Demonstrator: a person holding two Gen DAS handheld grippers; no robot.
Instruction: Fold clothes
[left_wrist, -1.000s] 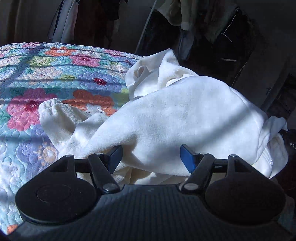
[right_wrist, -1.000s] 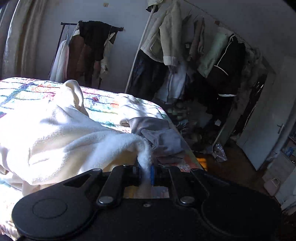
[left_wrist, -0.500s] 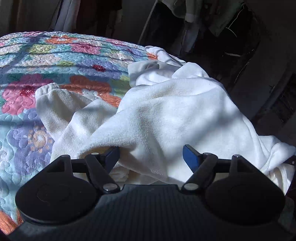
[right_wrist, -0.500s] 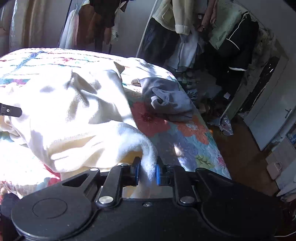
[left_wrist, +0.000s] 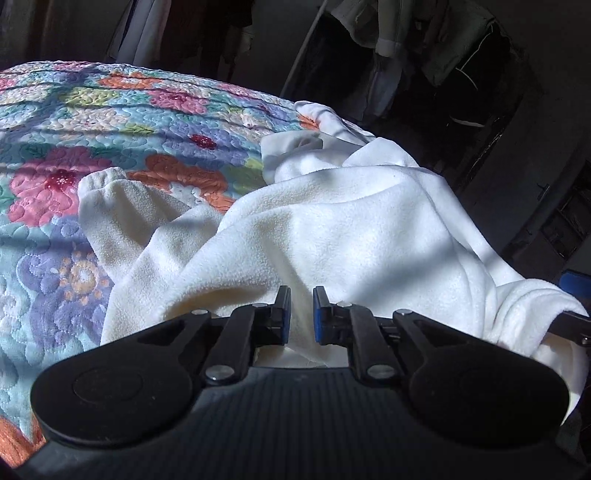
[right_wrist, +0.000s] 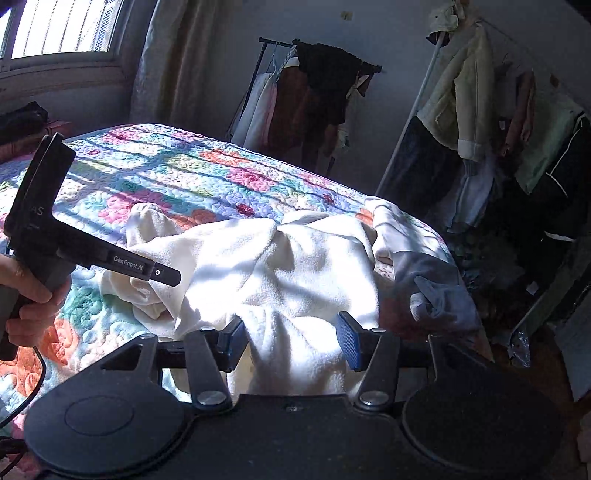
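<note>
Nearest, the left claw (left_wrist: 299, 314) is closing on a fold of the fleece (left_wrist: 332, 221) while the right claw (right_wrist: 291, 338) is opening around its hem, the garment stretching away across the bed (right_wrist: 166, 173).

A: Where does the left wrist view sit?
B: Low behind the left tool (left_wrist: 299, 314), close over the white fleece (left_wrist: 332, 229), facing across the bed (left_wrist: 110, 122).
A: And the right?
B: Behind the right tool (right_wrist: 291, 339), slightly farther back. Both share fleece and bed.
</note>
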